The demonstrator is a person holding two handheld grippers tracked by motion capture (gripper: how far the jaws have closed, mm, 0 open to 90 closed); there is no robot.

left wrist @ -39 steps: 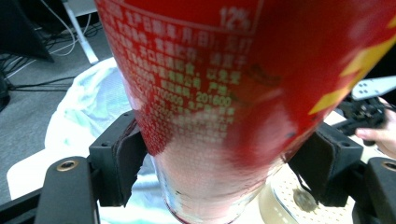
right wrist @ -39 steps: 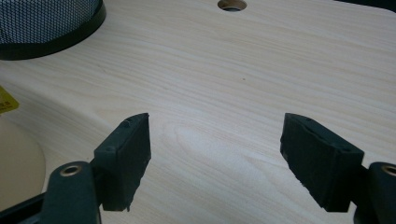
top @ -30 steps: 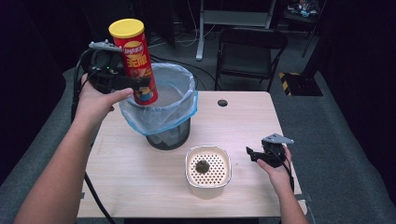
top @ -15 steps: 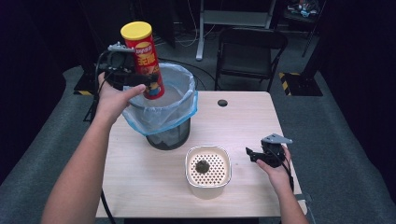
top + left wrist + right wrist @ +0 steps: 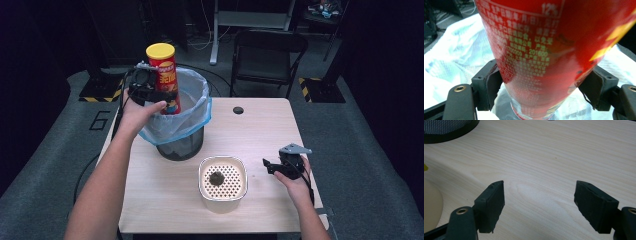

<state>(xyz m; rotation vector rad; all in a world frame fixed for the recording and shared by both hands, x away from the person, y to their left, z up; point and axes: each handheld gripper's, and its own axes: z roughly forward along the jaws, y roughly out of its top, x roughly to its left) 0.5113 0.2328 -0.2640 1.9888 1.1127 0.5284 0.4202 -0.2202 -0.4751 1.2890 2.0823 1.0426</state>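
Down came the can point(image 5: 163, 77), lower than a second before and further over the bin point(image 5: 181, 131), carried there by the left gripper point(image 5: 148, 90). That gripper's jaws stood clamped on the can's red wall, one black pad on each side, as the left gripper view showed plainly point(image 5: 531, 57). The can stood nearly upright, yellow lid on top, long axis close to vertical with a slight lean. Its bottom end had dipped just inside the blue liner point(image 5: 197, 107) at the bin's rear left rim. So the relation that mattered was simple: the bin's mouth lay straight beneath the can, and the can pointed into it end first. By my reading, a release or a short further drop would have sent it in, though the near rim sat close to the can's side and could have caught it. Over on the right, the right gripper point(image 5: 274, 167) lay low above the table point(image 5: 260, 125), jaws apart, nothing between them, well away from the bin. Between the hands sat the strainer bowl point(image 5: 222, 182), a dark lump in it.
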